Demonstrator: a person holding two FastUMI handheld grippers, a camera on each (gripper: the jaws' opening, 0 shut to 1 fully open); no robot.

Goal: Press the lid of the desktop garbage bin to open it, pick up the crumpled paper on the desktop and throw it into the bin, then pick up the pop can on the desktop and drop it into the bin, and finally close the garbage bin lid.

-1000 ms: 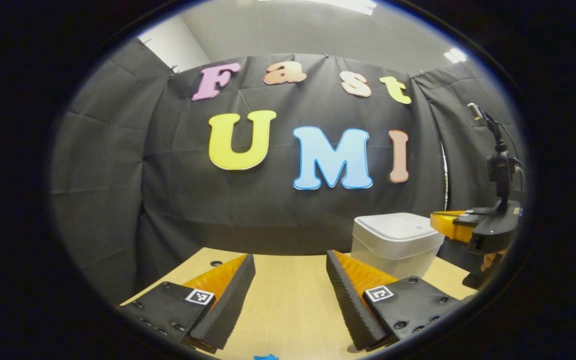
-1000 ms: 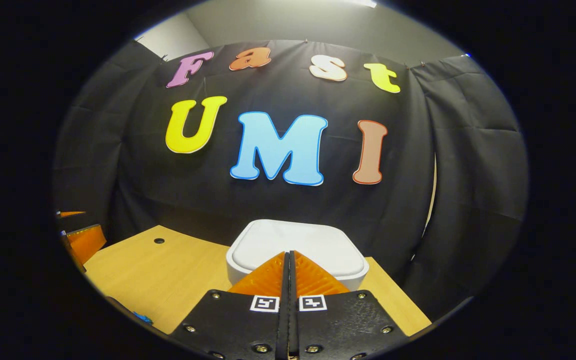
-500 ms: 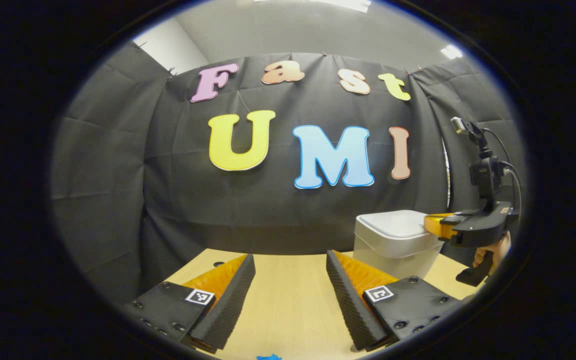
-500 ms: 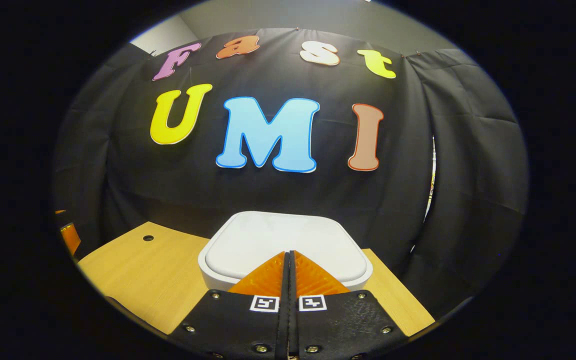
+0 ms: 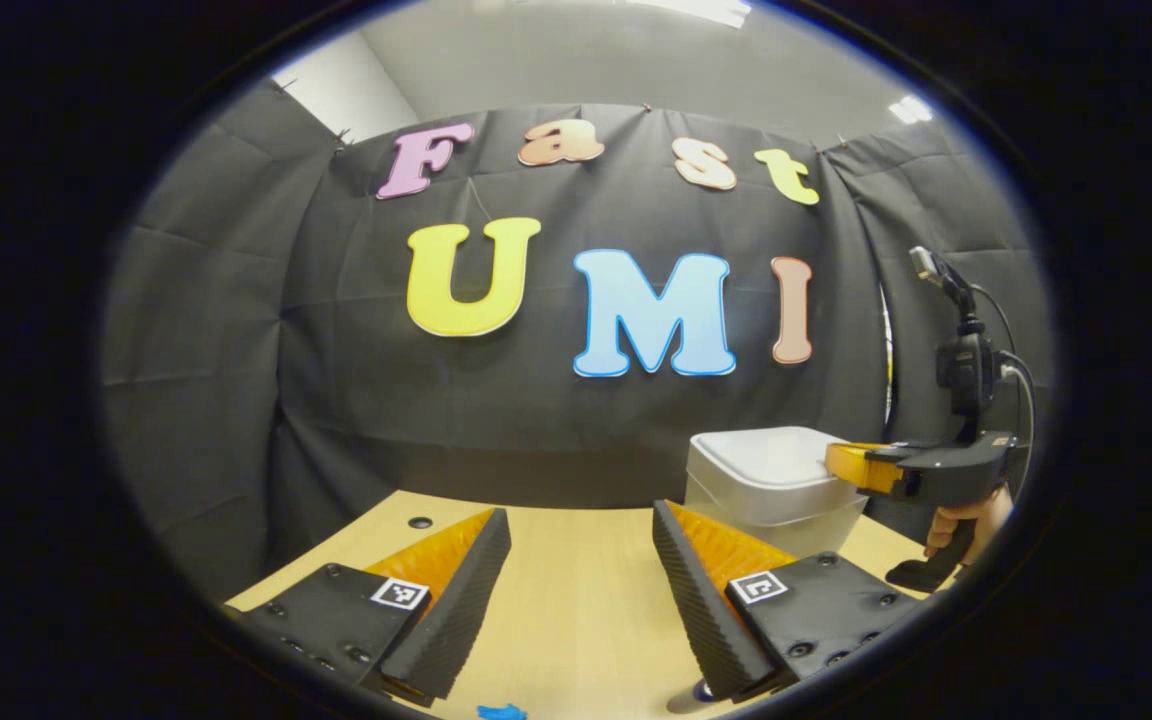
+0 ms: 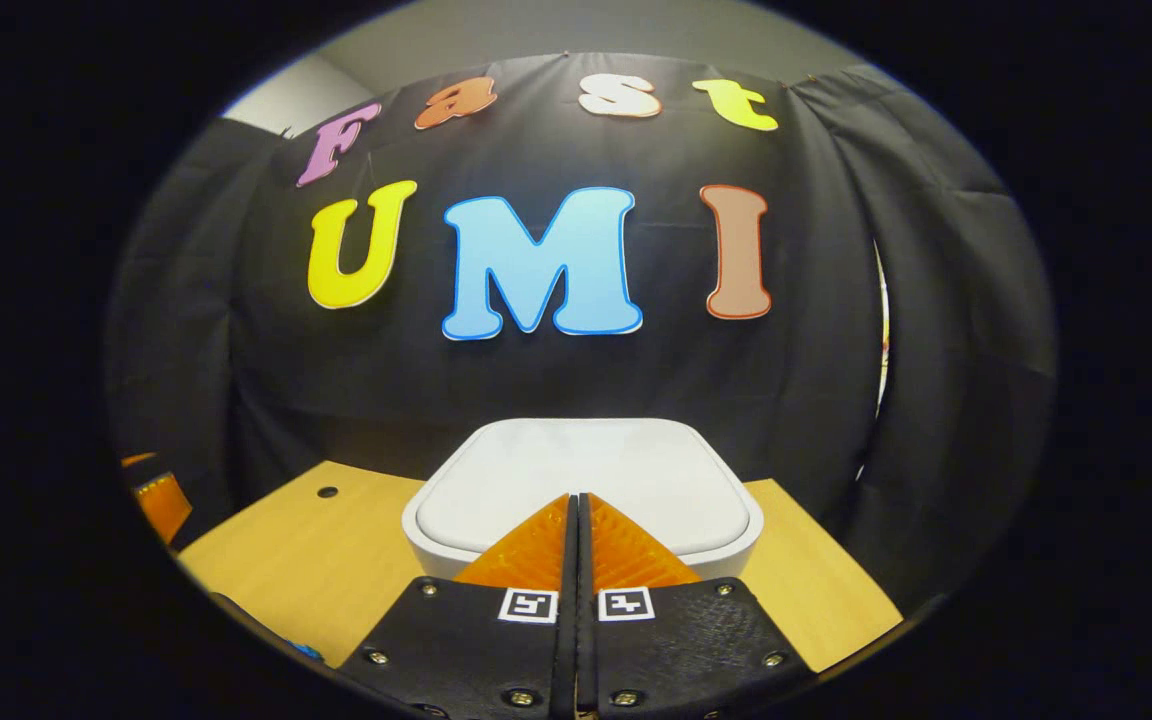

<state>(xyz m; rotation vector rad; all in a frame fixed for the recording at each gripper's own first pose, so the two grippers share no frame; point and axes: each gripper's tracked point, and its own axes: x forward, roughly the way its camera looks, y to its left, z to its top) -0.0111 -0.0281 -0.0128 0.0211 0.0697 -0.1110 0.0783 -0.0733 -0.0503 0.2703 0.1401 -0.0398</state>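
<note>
The white desktop bin [image 5: 766, 480] stands at the back right of the wooden table [image 5: 576, 620], its lid [image 6: 586, 475] down. My right gripper [image 6: 576, 498] is shut with nothing between its fingers, its tips over the near edge of the lid. From the left gripper view, the right gripper [image 5: 851, 465] sits level with the lid's right edge, held by a hand [image 5: 966, 515]; whether it touches the lid I cannot tell. My left gripper [image 5: 579, 512] hangs open and empty over the table, left of the bin. A small blue scrap [image 5: 501, 712] shows at the bottom edge.
Black cloth closes the booth behind and to both sides of the table. A small round hole [image 5: 420, 522] lies near the table's back left. A part of the left gripper [image 6: 161, 500] shows at the left edge of the right gripper view.
My right gripper has moved forward and lower over the bin lid, still shut. The left gripper has shifted only slightly. The lid stays down.
</note>
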